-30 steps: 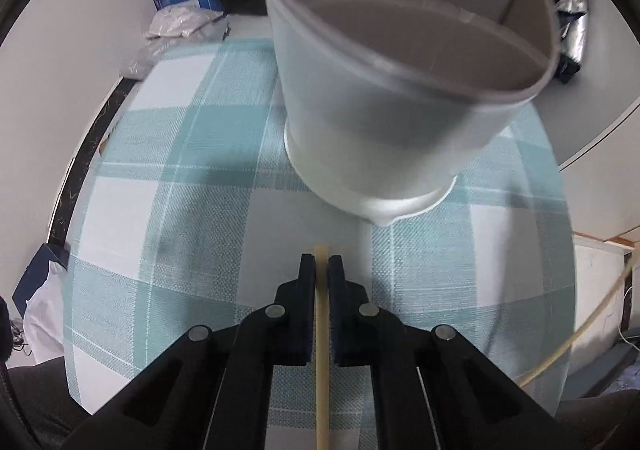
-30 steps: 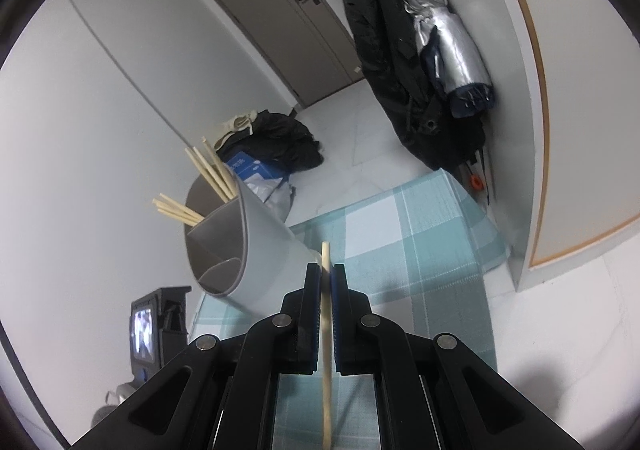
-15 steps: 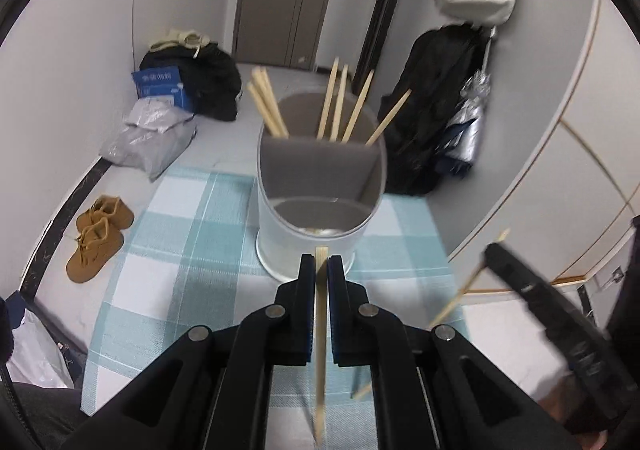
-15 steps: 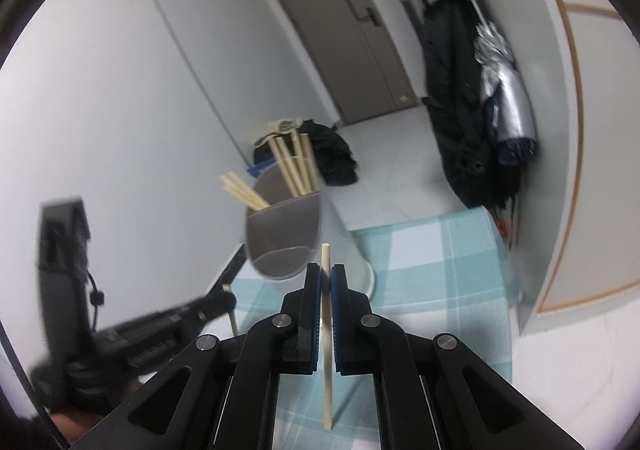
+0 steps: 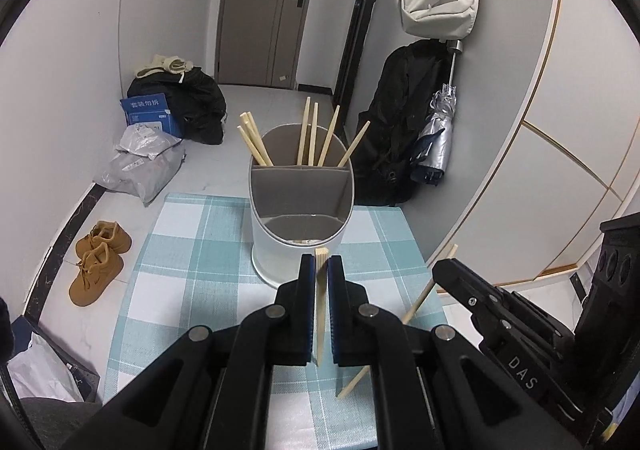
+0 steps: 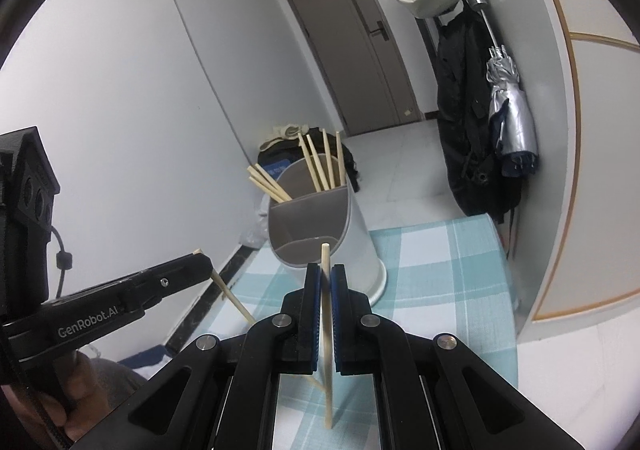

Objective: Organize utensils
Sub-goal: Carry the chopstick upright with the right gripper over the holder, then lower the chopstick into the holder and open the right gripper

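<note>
Each gripper is clamped on a single chopstick. In the left gripper [image 5: 318, 266] a flat-ended chopstick [image 5: 320, 302] is pinched between the blue pads, its long axis running nearly straight along the fingers, blunt end forward and the thin end hanging below toward the checked tablecloth [image 5: 192, 250]. In the right gripper [image 6: 325, 275] a second chopstick [image 6: 327, 330] is held the same way, upright between closed pads, its top just above the fingertips.

The holder [image 5: 300, 226], a white cup with a grey divider, is stood on the tablecloth directly ahead of both grippers and a little below them. Seven or so chopsticks [image 5: 308, 138] are already leaned in the far compartment; the near compartment is seen mostly bare, though something pale may be lying at its bottom, which cannot be made out clearly.

The left gripper is judged the nearer, the holder's near rim lying just beyond its fingertips. For a drop into the far compartment, the held stick would need to be carried forward over the divider and tipped thin end down.
</note>
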`<state>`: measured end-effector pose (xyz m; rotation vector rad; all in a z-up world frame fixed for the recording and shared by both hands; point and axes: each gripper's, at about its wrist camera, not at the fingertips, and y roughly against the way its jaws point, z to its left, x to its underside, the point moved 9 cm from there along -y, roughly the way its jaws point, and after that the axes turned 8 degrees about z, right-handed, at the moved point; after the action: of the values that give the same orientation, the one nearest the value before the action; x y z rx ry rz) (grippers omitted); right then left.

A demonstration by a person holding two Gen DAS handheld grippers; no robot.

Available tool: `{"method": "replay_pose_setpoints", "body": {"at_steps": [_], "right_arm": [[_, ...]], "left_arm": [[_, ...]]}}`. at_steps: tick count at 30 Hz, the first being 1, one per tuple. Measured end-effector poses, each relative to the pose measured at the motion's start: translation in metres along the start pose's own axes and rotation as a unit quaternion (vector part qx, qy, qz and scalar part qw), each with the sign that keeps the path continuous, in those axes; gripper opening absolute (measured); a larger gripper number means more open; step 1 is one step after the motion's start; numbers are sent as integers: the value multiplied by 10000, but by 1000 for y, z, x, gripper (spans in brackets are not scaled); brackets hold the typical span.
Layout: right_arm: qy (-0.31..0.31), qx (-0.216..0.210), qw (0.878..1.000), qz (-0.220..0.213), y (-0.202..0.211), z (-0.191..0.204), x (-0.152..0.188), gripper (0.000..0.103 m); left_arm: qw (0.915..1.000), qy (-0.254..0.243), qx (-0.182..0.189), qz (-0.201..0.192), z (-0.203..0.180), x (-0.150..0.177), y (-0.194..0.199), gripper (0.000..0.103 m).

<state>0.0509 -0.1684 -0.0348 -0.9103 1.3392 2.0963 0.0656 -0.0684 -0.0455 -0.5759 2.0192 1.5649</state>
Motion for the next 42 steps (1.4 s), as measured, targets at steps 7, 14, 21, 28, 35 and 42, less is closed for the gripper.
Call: {"method": "replay_pose_setpoints", "body": {"at_steps": [7,14,21,28,35,42], "right_arm": [[232,2,9996,-160,7,12,-11,4],[382,-41,9989,-280,13,24,-21,4],[464,-115,9979,-440,19,34,-48,4],[726,-115,9948,-703,28,49,-106,4],[918,-44,9914,-937,23,56,-168,4],[894,11,9891,-1171,1,52,-217,4]], "left_arm": [[10000,-13,37,56,2,-1,6,2],[9998,-67,156,133,-3,-7,17,2],[9993,-156,327,-38,-12,-44,39,2],[9987,-228,311,-319,-10,-92,54,2],[9980,-112,400,-486,-2,-137,59,2],[9977,-16,309,-611,16,-170,46,2]]}}
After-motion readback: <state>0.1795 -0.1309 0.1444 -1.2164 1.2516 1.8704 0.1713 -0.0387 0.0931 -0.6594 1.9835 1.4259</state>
